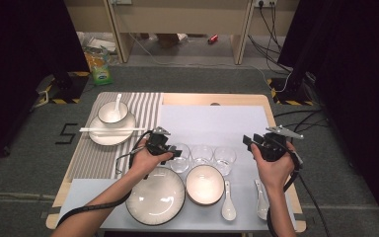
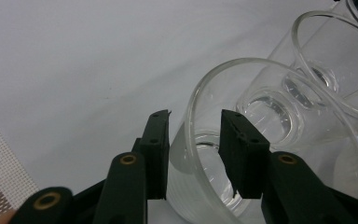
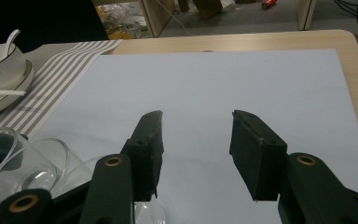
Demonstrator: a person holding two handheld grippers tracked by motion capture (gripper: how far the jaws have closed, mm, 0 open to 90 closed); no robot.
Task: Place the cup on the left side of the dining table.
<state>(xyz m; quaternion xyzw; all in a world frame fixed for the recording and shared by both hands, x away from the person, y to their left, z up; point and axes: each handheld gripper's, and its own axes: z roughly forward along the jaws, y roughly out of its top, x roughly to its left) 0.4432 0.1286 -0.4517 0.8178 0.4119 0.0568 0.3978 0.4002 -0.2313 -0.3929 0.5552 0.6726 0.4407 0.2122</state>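
Clear glossy glass tumbler (image 2: 261, 154)

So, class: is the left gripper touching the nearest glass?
Cannot tell. The left gripper view shows the left gripper straddling the glass wall, one jaw inside, one outside; pad contact is unclear.

From my station I count three clear glasses in a row: the left glass (image 1: 179, 157), the middle glass (image 1: 202, 154) and the right glass (image 1: 225, 159). There are three bowls: a large bowl (image 1: 155, 196), a smaller bowl (image 1: 205, 184), and a small bowl (image 1: 112, 113) on the one plate (image 1: 109, 136). I see three spoons: one spoon (image 1: 228, 202) beside the smaller bowl, another spoon (image 1: 261, 200) further right, and a third spoon (image 1: 117, 102) in the small bowl. One pair of chopsticks (image 1: 109, 130) lies across the plate. I count one striped mat (image 1: 143, 111) and two gripper tools.
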